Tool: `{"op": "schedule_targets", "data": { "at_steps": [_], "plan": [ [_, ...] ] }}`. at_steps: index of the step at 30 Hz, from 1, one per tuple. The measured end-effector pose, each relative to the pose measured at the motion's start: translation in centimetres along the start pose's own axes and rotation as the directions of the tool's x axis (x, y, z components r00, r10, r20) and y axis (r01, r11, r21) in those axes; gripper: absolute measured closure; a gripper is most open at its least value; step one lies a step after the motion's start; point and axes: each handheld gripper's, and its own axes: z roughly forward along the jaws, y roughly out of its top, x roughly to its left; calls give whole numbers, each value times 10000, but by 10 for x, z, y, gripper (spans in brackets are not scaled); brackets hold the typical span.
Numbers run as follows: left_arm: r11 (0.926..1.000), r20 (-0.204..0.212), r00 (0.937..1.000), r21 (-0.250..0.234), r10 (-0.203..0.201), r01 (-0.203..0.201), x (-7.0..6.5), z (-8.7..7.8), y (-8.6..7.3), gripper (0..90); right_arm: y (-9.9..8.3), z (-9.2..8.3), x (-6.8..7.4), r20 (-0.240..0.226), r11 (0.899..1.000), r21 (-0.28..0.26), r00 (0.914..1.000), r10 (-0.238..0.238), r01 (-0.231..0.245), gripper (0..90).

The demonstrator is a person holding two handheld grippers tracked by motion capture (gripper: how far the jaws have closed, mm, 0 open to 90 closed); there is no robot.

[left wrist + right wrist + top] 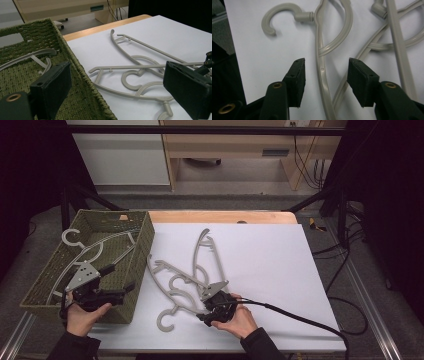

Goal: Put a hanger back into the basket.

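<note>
A white sheet (pixel 260 255) covers the worktop (pixel 225 216), bare across its right half. Two grey hangers (pixel 190 275) lie crossed near its left edge, just beside a green woven basket (pixel 142 245) that holds a third hanger (pixel 95 252). The right gripper (pixel 325 75) has its fingers apart astride one hanger's arm, not pressing it. The left gripper (pixel 117 87) hangs over the basket's rim, fingers wide apart.

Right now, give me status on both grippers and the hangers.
Right gripper open, straddling a hanger on the white sheet, no grip. Left gripper open, over the basket. One hanger in basket. Second loose hanger crosses the first.
</note>
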Motion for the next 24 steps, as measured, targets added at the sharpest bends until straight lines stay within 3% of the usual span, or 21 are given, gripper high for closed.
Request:
{"op": "schedule_targets", "data": {
  "at_steps": [7, 18, 24],
  "plan": [
    [10000, 1, 10000, 25, 34, -34, 0, 0, 0, 81, -1, 14, 1, -331, 9970, 580, 9983, -489, 508, 617],
    [9999, 22, 10000, 51, 89, -89, -1, 1, 0, 85, -1, 20, -4, -420, 9949, 932, 9985, -340, 378, 780],
    [9999, 35, 9999, 56, 106, -106, -2, 1, 0, 87, 0, 19, -6, -613, 9939, 1033, 9976, -322, 384, 803]
  ]
}}
